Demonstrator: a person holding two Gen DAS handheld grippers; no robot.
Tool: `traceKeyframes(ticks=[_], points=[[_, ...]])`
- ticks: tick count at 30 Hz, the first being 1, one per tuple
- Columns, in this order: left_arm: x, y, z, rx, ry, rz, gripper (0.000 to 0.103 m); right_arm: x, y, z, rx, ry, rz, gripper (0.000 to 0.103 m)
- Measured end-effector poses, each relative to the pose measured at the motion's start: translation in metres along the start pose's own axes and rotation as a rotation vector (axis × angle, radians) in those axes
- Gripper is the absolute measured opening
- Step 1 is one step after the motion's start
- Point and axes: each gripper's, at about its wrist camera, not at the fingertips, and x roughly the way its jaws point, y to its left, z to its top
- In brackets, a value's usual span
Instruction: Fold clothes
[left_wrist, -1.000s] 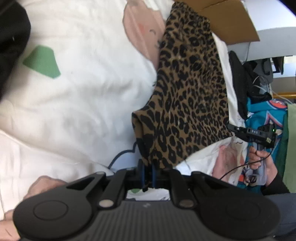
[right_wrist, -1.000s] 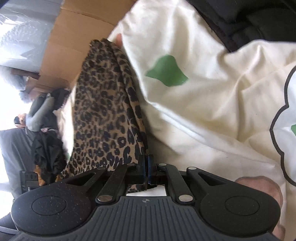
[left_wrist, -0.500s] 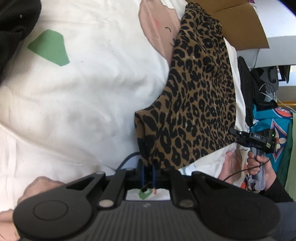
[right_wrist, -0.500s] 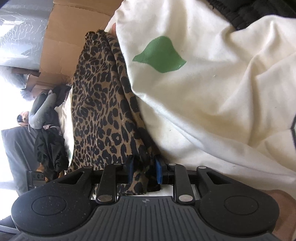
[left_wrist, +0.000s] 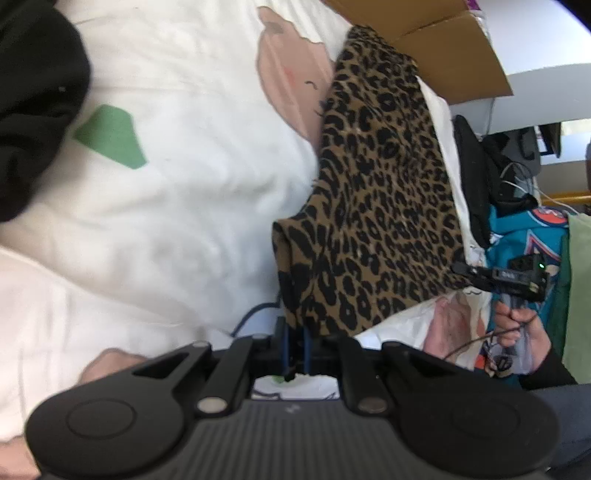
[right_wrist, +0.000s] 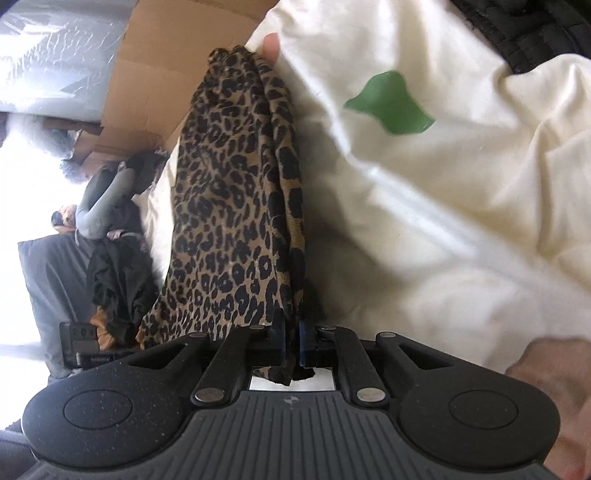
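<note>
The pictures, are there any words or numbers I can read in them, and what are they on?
None can be read.
The black device on the right gripper has tiny pale marks, too small and blurred to read.
The teal cloth shows an orange and white badge, blurred, no letters clear.
The white bedding has only pictures.

Garment (left_wrist: 384, 206) was tan with black leopard spots. Bedding (left_wrist: 192, 206) was cream-white with green (left_wrist: 110, 136) and pink (left_wrist: 291, 77) patches. Brown cardboard box (left_wrist: 454, 55). Black fabric (left_wrist: 33, 99) at the left edge.
</note>
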Motion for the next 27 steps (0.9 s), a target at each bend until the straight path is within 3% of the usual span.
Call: traceKeyframes(ticks=[10,15,27], points=[[-0.008,0.005,-0.008,-0.052,0.012,0.015,0.008,-0.004,0.011,-0.027,-0.024,0.065,-0.007,0.004],[0.014,0.003,-0.004,-0.041,0.017,0.051,0.008,0.004,-0.001,-0.027,-0.005,0.055,-0.059,0.004],[0.035,0.010,0.001,-0.054,0.028,0.084,0.010,0.016,-0.013,-0.029,0.012,0.064,-0.089,0.008]])
